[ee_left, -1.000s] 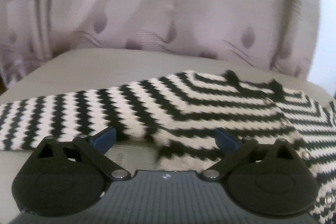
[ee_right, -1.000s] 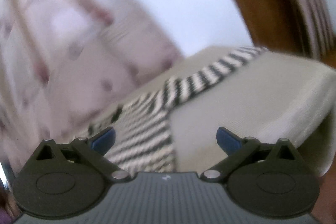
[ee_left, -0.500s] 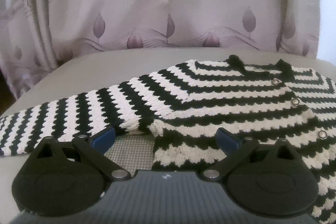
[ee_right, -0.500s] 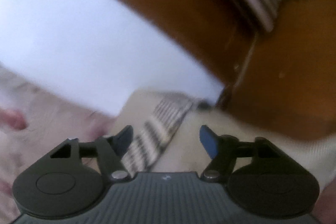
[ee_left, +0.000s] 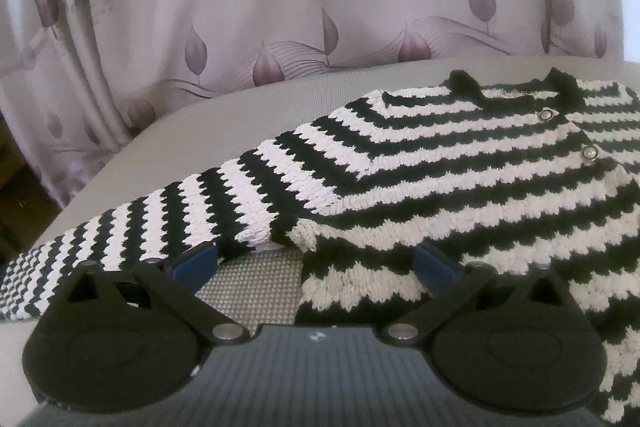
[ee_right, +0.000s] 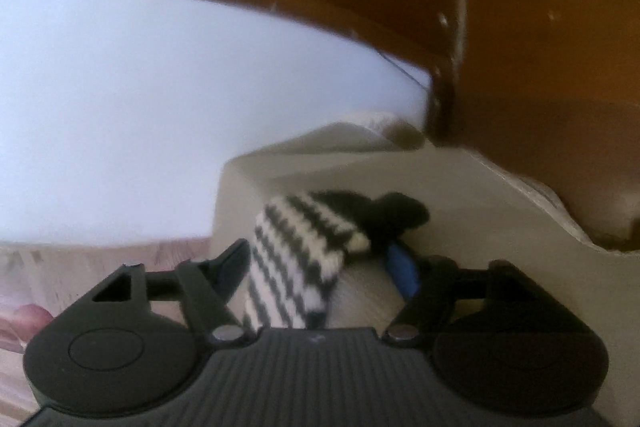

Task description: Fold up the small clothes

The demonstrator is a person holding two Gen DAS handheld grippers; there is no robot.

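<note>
Both grippers at striped sweater (ee_left: pixel 440 187).
Left gripper (ee_left: pixel 314 263) wide open over hem; right gripper (ee_right: pixel 320 267) closing, half open, sleeve (ee_right: pixel 296 259) between jaws.

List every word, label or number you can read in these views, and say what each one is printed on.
"R": large dark capital at the top of the patterned curtain; the letters after it are cut off.
Small print lines beside it on the curtain: too blurred to read reliably.
Faint script on a purple leaf, upper left of the curtain: unreadable.
Striped knit sweater, brown wooden door: no text.
</note>
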